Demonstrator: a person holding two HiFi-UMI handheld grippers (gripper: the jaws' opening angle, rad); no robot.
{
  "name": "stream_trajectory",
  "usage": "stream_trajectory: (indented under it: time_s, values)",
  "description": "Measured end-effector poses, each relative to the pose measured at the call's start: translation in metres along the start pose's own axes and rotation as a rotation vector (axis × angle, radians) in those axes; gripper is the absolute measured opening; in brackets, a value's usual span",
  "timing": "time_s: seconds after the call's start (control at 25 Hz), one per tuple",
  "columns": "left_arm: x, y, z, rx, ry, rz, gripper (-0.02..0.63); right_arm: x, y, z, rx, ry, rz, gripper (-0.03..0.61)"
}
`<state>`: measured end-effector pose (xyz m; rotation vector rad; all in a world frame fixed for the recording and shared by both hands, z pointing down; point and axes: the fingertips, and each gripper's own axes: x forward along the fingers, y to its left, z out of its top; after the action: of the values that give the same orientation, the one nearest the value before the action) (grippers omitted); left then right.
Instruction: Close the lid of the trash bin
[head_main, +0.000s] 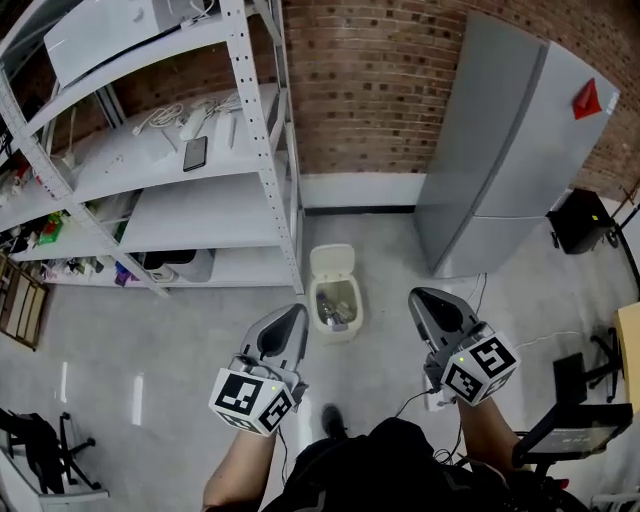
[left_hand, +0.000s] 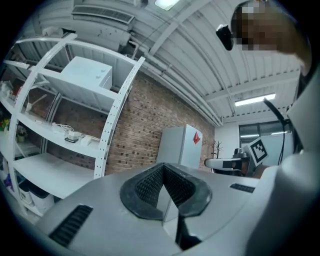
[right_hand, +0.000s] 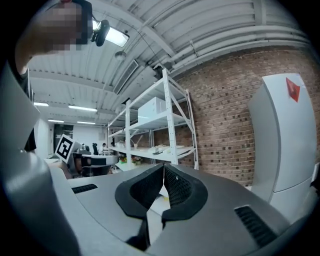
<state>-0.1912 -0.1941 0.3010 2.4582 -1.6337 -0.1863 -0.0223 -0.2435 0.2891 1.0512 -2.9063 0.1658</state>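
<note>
The trash bin (head_main: 337, 325) stands on the floor (head_main: 180, 330) straight ahead of you, between your two grippers and a little farther off. Its long axis runs near to far. Its lid (head_main: 332, 262) is up, hinged on the far edge and leaning away from you toward the brick wall (head_main: 380, 90), so the mouth of the bin faces up at you. There is some litter inside, but it is too small to make out.

Your left gripper (head_main: 292, 320) hangs just left of the bin and your right gripper (head_main: 422, 300) is well off to its right. Neither touches the bin. In the left gripper view, the left gripper (left_hand: 162, 172) has its jaws brought together at the tips with nothing between them. The right gripper view shows the right gripper (right_hand: 164, 172) the same way. Neither of those views shows the bin at all, only walls, shelves and ceiling.

The floor is pale, smooth and faintly glossy. A white shelving rack (head_main: 262, 150) stands at the far left, with a dark phone (head_main: 195, 153) and cables lying on one shelf. A tall grey cabinet (head_main: 500, 150) with a red mark (head_main: 585, 100) stands at the far right against the brick. Your own arms and dark clothing cut off the near edge of the head view.
</note>
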Motion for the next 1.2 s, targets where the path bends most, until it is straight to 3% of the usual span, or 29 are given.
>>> stream_trajectory:
  time_s: [0.2,0.56,0.76,0.92,1.2]
  values:
    - [0.047,0.04,-0.004,-0.014,0.023,0.005,-0.002,0.061,-0.027,-0.006,0.005,0.028,0.028,0.008]
    - [0.164,0.102,-0.015,0.008,0.073,0.082,-0.002,0.177,-0.121,-0.01,0.04,0.018,0.147,0.008]
    - [0.218,0.132,-0.003,-0.018,0.04,0.139,-0.002,0.239,-0.16,-0.012,0.042,0.038,0.242,0.008]
    - [0.251,0.157,-0.012,0.001,0.079,0.153,-0.002,0.28,-0.187,-0.013,0.044,0.06,0.247,0.008]
    - [0.286,0.214,-0.047,-0.043,0.133,0.114,-0.002,0.343,-0.212,-0.049,0.065,0.147,0.187,0.008]
